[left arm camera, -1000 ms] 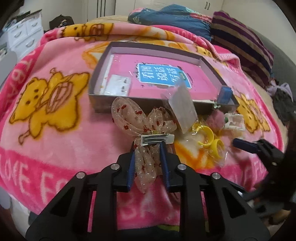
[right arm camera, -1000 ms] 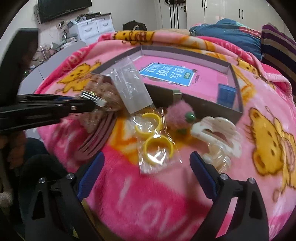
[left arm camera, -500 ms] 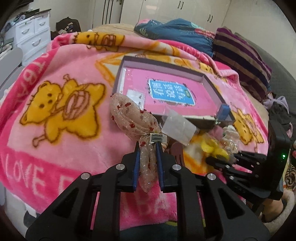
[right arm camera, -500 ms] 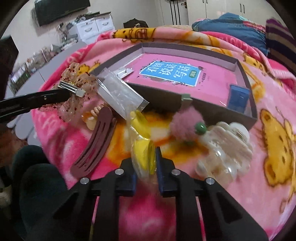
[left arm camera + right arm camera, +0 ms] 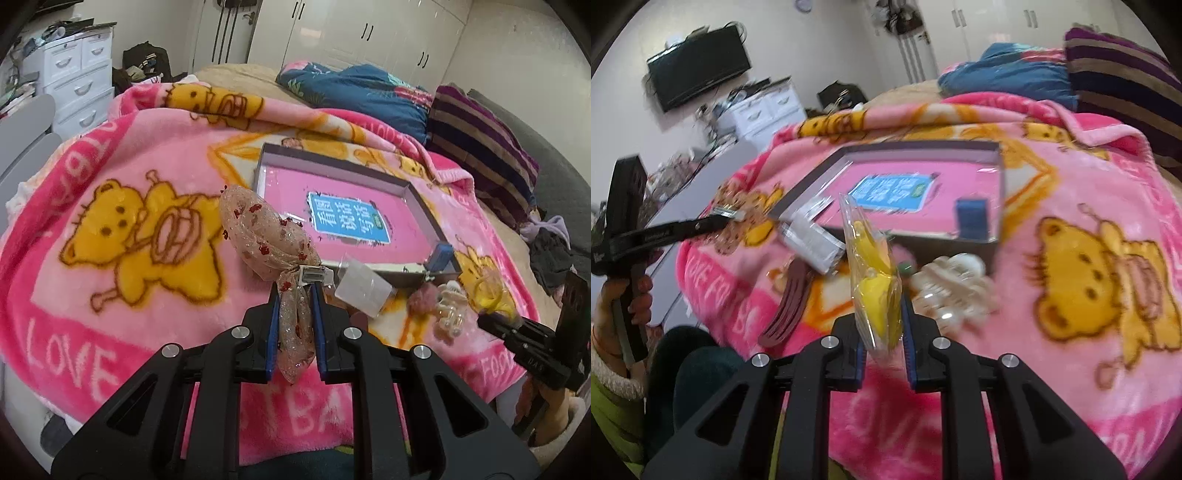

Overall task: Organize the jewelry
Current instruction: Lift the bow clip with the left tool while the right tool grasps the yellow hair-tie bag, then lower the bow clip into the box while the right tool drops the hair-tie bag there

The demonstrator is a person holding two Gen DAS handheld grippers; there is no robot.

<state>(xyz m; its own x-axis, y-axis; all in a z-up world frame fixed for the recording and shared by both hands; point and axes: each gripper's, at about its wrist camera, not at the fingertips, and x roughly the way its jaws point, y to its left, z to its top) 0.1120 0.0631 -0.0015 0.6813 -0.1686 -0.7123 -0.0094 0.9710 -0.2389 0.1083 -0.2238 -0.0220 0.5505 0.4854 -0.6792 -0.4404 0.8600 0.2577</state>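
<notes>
While left tool point(image 5: 295, 306) pinches bow clip point(image 5: 266, 236), right tool point(image 5: 882, 314) clamps bagged yellow rings point(image 5: 875, 280).

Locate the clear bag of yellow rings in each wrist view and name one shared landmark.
Left wrist view: bag of yellow rings at far right, held up by the right gripper.
Right wrist view: bag at centre, clamped between the fingers.
Shared landmark: the blue label inside the box.
</notes>
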